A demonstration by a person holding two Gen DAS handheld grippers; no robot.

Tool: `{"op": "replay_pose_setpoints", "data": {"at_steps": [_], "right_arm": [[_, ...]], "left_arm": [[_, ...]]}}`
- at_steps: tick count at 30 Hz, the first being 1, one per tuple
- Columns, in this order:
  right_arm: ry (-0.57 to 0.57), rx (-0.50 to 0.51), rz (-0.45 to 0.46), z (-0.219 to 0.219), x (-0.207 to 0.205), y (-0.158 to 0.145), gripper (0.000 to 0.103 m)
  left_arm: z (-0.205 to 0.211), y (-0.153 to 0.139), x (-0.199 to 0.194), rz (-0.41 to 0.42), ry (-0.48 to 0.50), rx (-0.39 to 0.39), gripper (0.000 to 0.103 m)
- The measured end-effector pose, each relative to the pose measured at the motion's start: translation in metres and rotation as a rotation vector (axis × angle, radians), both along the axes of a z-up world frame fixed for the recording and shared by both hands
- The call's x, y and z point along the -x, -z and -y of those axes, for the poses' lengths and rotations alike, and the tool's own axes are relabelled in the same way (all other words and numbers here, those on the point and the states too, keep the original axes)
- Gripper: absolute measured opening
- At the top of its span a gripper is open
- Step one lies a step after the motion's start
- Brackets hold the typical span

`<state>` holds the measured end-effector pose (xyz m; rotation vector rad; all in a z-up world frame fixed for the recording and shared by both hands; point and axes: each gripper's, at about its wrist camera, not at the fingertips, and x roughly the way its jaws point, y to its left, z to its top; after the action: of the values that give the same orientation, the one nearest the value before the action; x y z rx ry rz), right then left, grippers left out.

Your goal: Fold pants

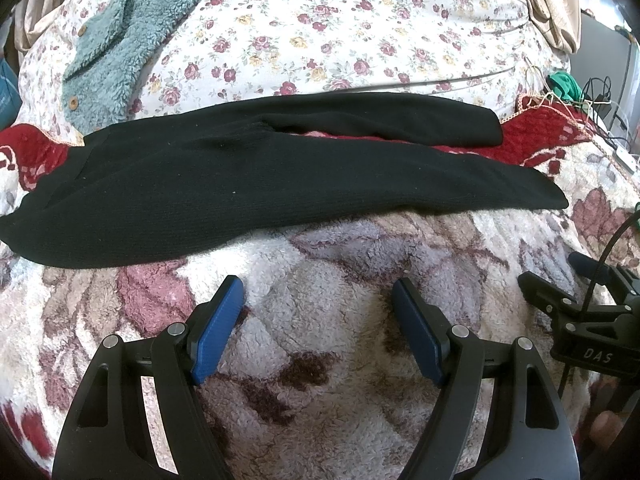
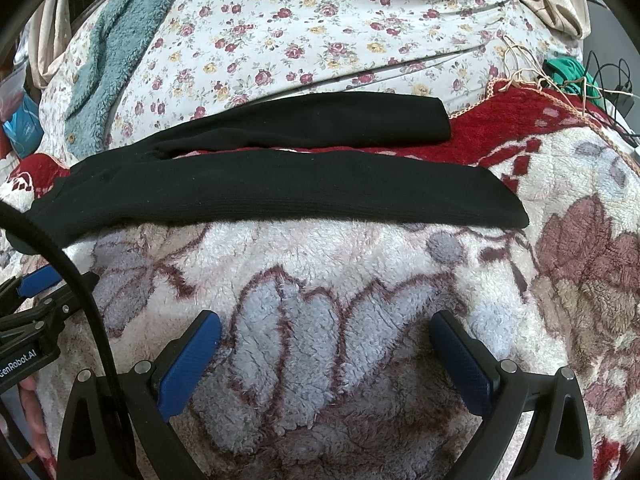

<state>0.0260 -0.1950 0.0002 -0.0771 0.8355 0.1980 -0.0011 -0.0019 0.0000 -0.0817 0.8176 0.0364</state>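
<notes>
Black pants (image 1: 248, 184) lie flat across the fleece blanket, waist at the left and both legs stretching right with a narrow gap between them; the right wrist view shows the same pants (image 2: 280, 192). My left gripper (image 1: 318, 292) hovers open over the blanket, a short way in front of the near leg, holding nothing. My right gripper (image 2: 326, 328) is open too, equally short of the near leg, nothing between its blue pads (image 2: 188, 364). Each gripper shows at the edge of the other's view: the right gripper (image 1: 576, 280) and the left gripper (image 2: 40, 284).
A patterned fleece blanket (image 1: 320, 360) covers the bed, with a red border (image 1: 532, 136) behind the pants. A floral sheet (image 1: 320, 32) lies beyond. A teal fleece jacket (image 1: 116, 48) sits at the back left. Cables and a green item (image 1: 564, 86) lie at the right edge.
</notes>
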Motion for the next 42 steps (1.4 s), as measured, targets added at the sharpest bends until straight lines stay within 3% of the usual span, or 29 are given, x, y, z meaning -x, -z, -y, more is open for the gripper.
{"op": "replay_pose_setpoints", "data": {"at_steps": [42], "right_arm": [[0.000, -0.002, 0.002, 0.0009, 0.0003, -0.0002, 0.103]], "left_arm": [[0.0029, 0.0012, 0.0015, 0.003, -0.006, 0.004, 0.078]]}}
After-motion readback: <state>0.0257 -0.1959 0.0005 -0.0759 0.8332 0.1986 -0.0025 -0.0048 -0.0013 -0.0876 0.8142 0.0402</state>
